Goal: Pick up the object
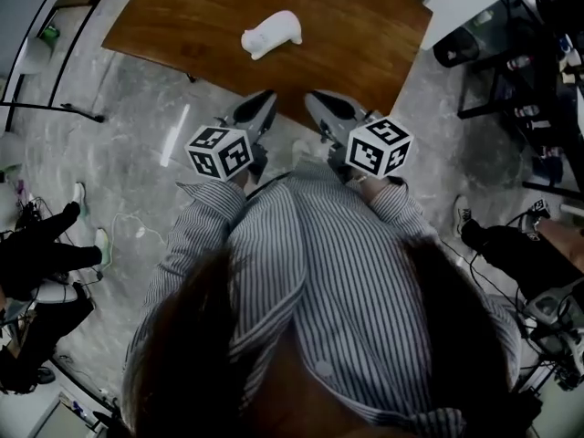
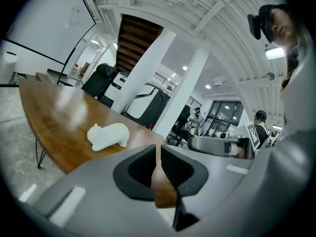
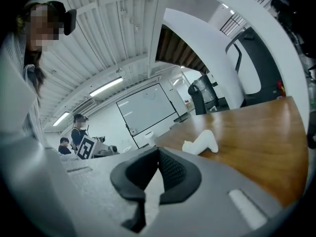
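A white animal-shaped figure (image 1: 272, 33) lies on its side on the brown wooden table (image 1: 365, 26), toward the far middle. Both grippers hang at the table's near edge, short of the figure. My left gripper (image 1: 264, 101) points at the table; its jaws stand a thin slit apart, nothing between them. In the left gripper view the figure (image 2: 108, 136) is ahead and left of the gripper (image 2: 157, 149). My right gripper (image 1: 316, 99) is shut and empty. In the right gripper view the figure (image 3: 201, 142) lies ahead and right of the gripper (image 3: 159, 154).
The table stands on a grey marbled floor (image 1: 137, 153). People sit or stand at the left (image 1: 41, 254) and right (image 1: 520, 245), with cables around them. Black racks (image 1: 520, 71) stand at the far right. White pillars (image 2: 143, 73) and chairs lie beyond the table.
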Available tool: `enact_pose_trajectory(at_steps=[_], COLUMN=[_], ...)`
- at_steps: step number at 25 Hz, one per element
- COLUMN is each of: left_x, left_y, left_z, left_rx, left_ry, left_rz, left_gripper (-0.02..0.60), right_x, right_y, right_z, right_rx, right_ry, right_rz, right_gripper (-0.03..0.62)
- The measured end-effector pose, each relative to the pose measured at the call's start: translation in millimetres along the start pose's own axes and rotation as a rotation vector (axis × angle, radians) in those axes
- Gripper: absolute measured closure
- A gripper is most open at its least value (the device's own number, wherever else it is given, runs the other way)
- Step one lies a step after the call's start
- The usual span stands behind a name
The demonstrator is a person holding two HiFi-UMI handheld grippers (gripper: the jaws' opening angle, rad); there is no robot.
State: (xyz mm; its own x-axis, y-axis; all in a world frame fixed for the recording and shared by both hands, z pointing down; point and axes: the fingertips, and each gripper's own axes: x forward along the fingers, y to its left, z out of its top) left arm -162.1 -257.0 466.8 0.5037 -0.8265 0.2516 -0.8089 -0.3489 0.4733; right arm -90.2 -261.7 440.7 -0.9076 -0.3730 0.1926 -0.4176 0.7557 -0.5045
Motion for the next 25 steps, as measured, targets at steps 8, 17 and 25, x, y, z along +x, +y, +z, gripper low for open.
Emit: enact_pose_trajectory(at_steps=[8,17,25], left_x=[56.1,90.5,120.4], left_y=[28.9,61.9,98.8], left_z=[26.6,44.5,39.8], left_rx=[0.050,0.271,0.678], left_ry=[-0.012,0.159,0.473], left_rz=[0.000,-0.020,-0.106], left_gripper=[0.501,0.316,0.230], right_x=[30.9,43.1,49.2], right_y=[-47.8,-73.1,-78.0], right_z=[22.2,21.6,15.7], right_rx=[-0.055,0.029,0.116], right_ry=[0.070,0.094,0.078], right_rz=[0.032,0.008,-0.048], right_gripper=[0.592,0.592,0.592])
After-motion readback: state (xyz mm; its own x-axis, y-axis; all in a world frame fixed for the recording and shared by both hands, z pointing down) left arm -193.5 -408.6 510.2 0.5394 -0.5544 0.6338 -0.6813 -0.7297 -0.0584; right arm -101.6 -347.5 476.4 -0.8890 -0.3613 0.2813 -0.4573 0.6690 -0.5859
